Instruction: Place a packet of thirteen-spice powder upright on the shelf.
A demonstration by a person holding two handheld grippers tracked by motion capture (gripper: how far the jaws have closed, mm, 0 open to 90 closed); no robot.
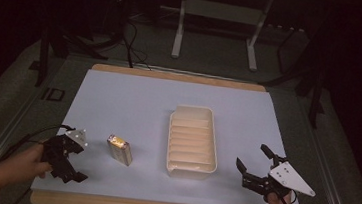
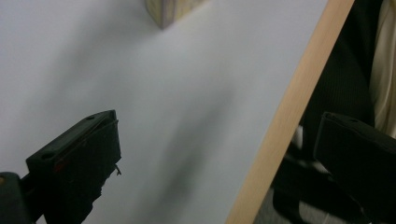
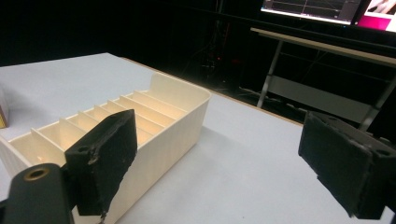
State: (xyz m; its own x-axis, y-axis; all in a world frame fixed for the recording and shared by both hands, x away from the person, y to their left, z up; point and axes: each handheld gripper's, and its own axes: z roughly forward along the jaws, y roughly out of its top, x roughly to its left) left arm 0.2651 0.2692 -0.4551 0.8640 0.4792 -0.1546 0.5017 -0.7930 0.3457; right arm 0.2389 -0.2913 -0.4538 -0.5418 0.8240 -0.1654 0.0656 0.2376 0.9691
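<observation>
Cream plastic tray [image 1: 192,142] with narrow dividers, lying on the pale surface [image 1: 134,97] just to the left of the right hand-held gripper [image 1: 253,162] and a little beyond it, not touching. Right hand-held gripper held low near the front right corner, jaws spread wide apart and empty; in the right gripper view, tray wall [image 3: 173,135] close beside the left jaw. Small yellowish box [image 1: 119,149] flat on the surface between tray and left hand-held gripper [image 1: 77,157], near that gripper's right side, apart from it. Left hand-held gripper at the front left corner, jaws wide apart, gripping nothing; in the left gripper view, one jaw over the pale surface, the other past the wooden edge [image 2: 289,121], box corner [image 2: 168,11] ahead at the top.
</observation>
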